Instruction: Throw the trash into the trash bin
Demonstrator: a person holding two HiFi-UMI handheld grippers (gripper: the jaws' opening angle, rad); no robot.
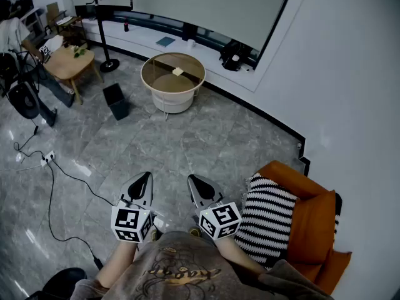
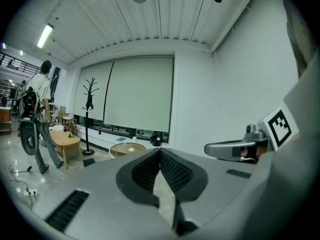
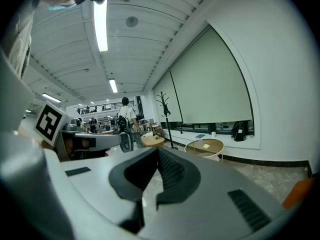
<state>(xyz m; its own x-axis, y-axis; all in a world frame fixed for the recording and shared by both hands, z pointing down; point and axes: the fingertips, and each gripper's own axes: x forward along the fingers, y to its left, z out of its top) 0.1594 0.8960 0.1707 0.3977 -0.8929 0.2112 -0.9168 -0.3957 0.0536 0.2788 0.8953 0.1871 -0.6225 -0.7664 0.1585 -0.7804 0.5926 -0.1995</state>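
Shut, empty: left tongs (image 1: 145, 178), right tongs (image 1: 194, 180), bottom centre. Probable trash: yellow scrap (image 1: 178, 71) on round counter (image 1: 150, 64), upper centre; black trash bin (image 1: 116, 100) on floor (image 1: 206, 136), left of it. Approach first, open one tongs wide, pinch scrap edge low.

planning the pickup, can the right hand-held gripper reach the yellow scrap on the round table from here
Probably not yet: the yellow scrap lies on the round table, far across bare floor from the right hand-held gripper. Nothing blocks the way.
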